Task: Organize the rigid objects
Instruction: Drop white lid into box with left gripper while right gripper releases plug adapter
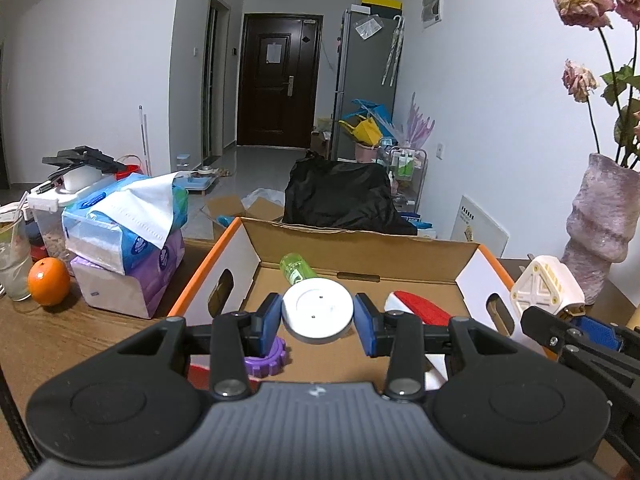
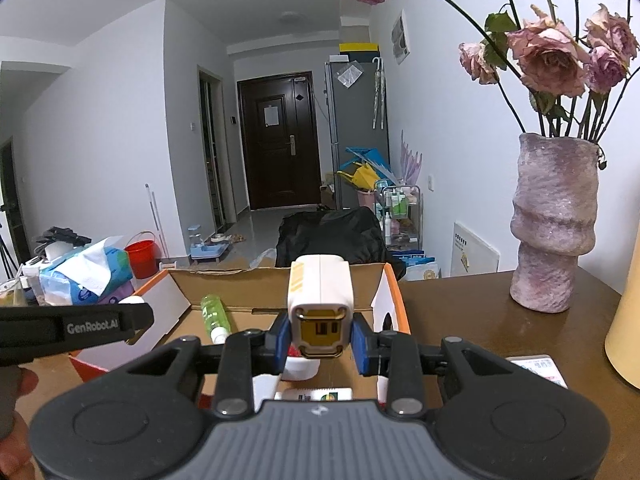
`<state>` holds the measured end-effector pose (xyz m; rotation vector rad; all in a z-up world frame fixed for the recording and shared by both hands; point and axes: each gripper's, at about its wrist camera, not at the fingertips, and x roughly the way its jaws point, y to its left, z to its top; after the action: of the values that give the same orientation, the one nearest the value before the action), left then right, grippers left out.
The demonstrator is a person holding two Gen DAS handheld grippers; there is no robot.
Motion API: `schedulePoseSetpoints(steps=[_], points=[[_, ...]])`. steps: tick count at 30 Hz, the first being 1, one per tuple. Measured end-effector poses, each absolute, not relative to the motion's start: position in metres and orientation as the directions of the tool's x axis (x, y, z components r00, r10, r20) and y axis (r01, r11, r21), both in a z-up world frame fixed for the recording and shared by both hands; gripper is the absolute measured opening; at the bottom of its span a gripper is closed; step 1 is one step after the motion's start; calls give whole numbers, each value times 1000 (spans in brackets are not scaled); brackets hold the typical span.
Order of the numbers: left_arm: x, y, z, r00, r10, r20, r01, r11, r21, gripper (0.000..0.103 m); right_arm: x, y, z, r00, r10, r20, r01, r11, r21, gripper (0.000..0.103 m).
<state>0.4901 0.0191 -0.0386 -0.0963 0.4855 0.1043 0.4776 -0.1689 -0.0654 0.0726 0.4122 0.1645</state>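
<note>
A white disc [image 1: 318, 309] is pinched between the blue pads of the left gripper [image 1: 318, 322], whose jaws are closed on its rim, and it is held above the open cardboard box [image 1: 360, 248] that stands on the wooden counter [image 1: 60, 332]. A white and yellow block [image 2: 320, 300] is clamped in the right gripper [image 2: 320, 342], its jaws pressed on both sides of it; it is held over the box's right end. The same block [image 1: 546, 286] is seen at the right in the left wrist view, just beyond the box's right wall. Inside the box, a green bottle [image 1: 298, 268] is laid near the far wall, a purple toothed ring [image 1: 268, 358] lies near the left near corner, and a red and white item [image 1: 420, 308] is lodged toward the right end. At the counter's left edge, tissue packs [image 1: 128, 236] are stacked, with an orange [image 1: 49, 281] just beside them and a glass [image 1: 12, 260] to its left. A pink vase [image 2: 554, 220] of dried roses [image 2: 548, 56] is stood near the counter's far right edge, well apart from the box. Part of a hand [image 2: 16, 400] is seen at the left edge of the right wrist view.
</note>
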Motion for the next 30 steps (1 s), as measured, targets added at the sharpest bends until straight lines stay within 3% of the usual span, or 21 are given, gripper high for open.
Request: schedulePoseSetpoints(steps=[20, 22, 23, 24, 25, 26, 30], points=[[533, 33, -48, 865, 114, -488, -156, 987, -45, 41, 524, -154, -72, 886, 173, -431, -148, 985, 92, 31], [536, 37, -49, 859, 113, -500, -161, 985, -54, 49, 528, -154, -74, 878, 172, -447, -145, 985, 95, 31], [537, 39, -49, 856, 119, -503, -171, 984, -57, 59, 529, -156, -74, 879, 167, -447, -139, 986, 96, 35], [538, 41, -50, 853, 128, -506, -181, 982, -58, 66, 530, -157, -74, 877, 162, -451, -134, 986, 95, 51], [538, 42, -50, 849, 141, -509, -198, 978, -58, 83, 531, -159, -74, 878, 154, -454, -123, 988, 98, 61], [538, 44, -50, 847, 153, -509, -212, 975, -59, 92, 530, -161, -73, 881, 143, -450, -110, 989, 101, 76], [537, 46, -49, 844, 187, -503, -244, 968, -50, 103, 528, -165, -71, 887, 129, -444, -92, 990, 105, 90]])
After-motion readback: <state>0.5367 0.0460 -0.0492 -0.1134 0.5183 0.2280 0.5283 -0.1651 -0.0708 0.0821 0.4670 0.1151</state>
